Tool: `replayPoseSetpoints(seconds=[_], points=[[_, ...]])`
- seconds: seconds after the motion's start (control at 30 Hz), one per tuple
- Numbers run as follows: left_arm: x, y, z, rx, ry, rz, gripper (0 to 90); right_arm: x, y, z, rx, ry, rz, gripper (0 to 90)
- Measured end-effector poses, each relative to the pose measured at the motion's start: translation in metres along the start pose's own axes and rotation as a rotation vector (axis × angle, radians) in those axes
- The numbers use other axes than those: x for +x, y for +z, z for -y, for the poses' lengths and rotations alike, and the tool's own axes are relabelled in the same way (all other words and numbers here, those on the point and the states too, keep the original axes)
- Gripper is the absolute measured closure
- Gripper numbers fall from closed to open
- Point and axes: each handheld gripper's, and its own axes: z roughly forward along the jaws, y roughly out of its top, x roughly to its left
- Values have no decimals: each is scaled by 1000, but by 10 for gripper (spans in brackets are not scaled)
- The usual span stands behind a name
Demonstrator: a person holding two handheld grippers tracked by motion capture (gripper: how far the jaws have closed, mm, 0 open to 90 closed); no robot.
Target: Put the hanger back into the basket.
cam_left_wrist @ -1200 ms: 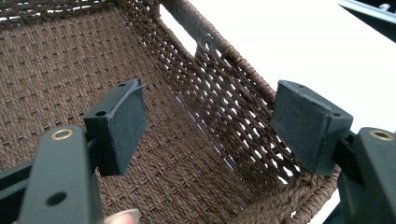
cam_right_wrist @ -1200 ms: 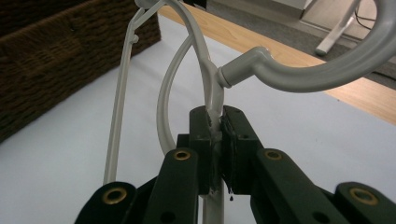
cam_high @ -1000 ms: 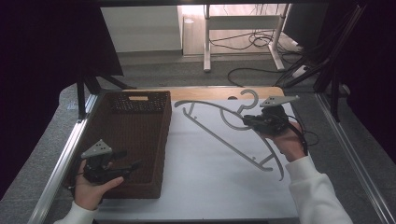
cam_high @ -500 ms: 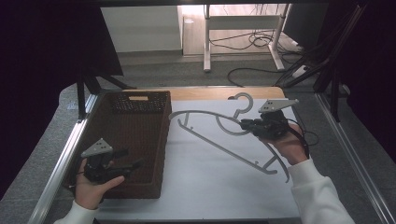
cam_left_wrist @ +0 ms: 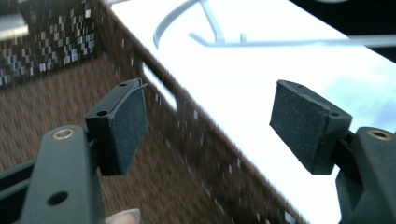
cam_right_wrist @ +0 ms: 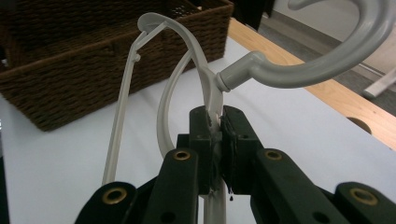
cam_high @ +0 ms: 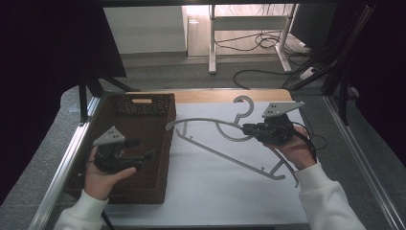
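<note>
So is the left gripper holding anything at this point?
No. In the left gripper view the left gripper has its jaws wide apart with nothing between the pads, just the wicker basket wall behind the gap.

Bright light is spilling onto the pale floor (cam_high: 230, 28) at the back, where a white desk frame (cam_high: 249, 21) is standing with black cables (cam_high: 268, 43) trailing round its legs. Grey carpet (cam_high: 201, 76) is running up to the table, dark panels (cam_high: 52, 43) closing in both sides
</note>
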Motion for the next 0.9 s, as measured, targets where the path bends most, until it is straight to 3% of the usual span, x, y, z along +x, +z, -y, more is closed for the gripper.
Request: replayPoseSetpoints(seconds=[0.13, 0.2, 0.4, 0.43, 0.47, 0.53, 0.63, 0.67, 0.7, 0.8, 0.9], points=[[3, 5, -19, -2, 22, 21, 291, 5, -2, -2, -18, -20, -42, 831], [2, 14, -34, 5, 54, 45, 308, 8, -3, -2, -21, -32, -57, 830], [-1, 36, -57, 51, 127, 99, 353, 16, -6, -4, -37, -50, -101, 830], [-1, 36, -57, 51, 127, 99, 357, 16, -6, -4, -37, -50, -101, 830], [-1, 43, -62, 65, 142, 136, 366, 19, -6, -5, -45, -56, -120, 830], [-1, 46, -64, 76, 155, 150, 376, 22, -6, -7, -52, -63, -142, 831], [-3, 58, -72, 136, 234, 205, 398, 28, -4, -11, -59, -82, -178, 830], [-3, 58, -72, 136, 234, 205, 405, 31, -3, -13, -63, -87, -188, 830], [-5, 62, -73, 173, 272, 230, 419, 33, -2, -15, -65, -92, -197, 830], [-8, 65, -72, 215, 328, 280, 490, 37, 0, -19, -68, -110, -213, 830], [-10, 65, -71, 237, 347, 306, 623, 40, 3, -21, -73, -115, -230, 830]])
